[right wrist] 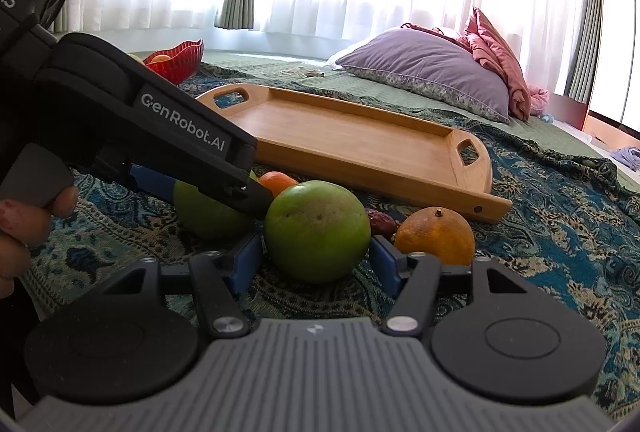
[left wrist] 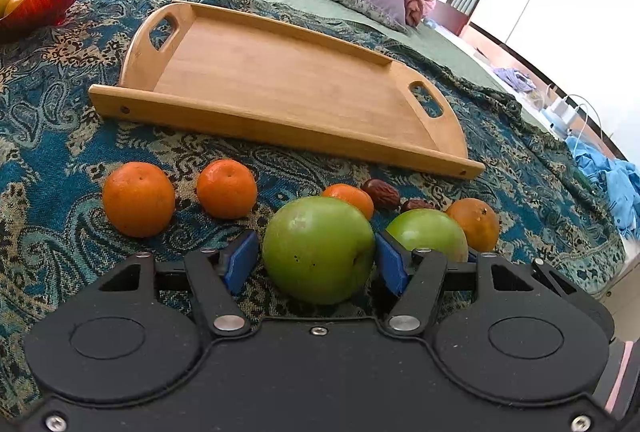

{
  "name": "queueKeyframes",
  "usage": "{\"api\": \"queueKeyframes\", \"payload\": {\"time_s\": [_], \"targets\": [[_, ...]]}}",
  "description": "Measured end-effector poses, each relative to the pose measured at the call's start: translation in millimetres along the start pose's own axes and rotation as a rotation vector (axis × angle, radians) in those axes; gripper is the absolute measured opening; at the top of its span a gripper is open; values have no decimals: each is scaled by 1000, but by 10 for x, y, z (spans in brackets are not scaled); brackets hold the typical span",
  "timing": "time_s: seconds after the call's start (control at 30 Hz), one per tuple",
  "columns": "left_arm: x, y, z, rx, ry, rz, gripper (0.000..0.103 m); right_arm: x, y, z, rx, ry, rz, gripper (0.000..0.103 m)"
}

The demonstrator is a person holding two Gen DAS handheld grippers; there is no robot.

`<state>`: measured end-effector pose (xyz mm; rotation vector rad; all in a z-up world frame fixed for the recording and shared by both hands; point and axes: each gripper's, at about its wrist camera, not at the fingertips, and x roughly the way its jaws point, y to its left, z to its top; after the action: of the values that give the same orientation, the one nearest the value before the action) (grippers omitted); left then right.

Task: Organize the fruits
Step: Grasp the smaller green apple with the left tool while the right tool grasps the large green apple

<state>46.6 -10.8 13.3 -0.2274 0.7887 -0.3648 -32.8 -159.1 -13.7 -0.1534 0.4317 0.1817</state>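
Green apple [left wrist: 318, 250] sits between the left claw's [left wrist: 318, 262] open pads.

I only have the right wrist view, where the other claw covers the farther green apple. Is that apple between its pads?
Observer: Yes. The green apple rests on the blanket between the left claw's blue pads. I cannot tell whether they press on it.
Operator: Is any fruit hidden behind that claw?
Observer: Two oranges lie further left on the blanket.
Operator: I see one date. Are there more?
Observer: There are two dates, in front of the tray.
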Motion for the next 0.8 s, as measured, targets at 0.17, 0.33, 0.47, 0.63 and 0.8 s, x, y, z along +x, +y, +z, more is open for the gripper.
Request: {"api": "queueKeyframes", "payload": {"time_s": [0.17, 0.33, 0.47, 0.63, 0.8], "targets": [[5, -25, -33, 36, -4, 4, 61, 77, -35, 22, -3, 6, 8, 76], [-9, -19, 4, 40, 5, -3, 56, 153, -69, 40, 9, 11, 27, 78], [-34, -34, 26, 56, 15, -2, 56, 198, -100, 59, 12, 14, 38, 78], [-60, -87, 38, 96, 11, 18, 56, 225, -130, 55, 25, 19, 38, 67], [-152, -85, 96, 111, -13, 47, 56, 201, -140, 62, 45, 2, 27, 60]]}}
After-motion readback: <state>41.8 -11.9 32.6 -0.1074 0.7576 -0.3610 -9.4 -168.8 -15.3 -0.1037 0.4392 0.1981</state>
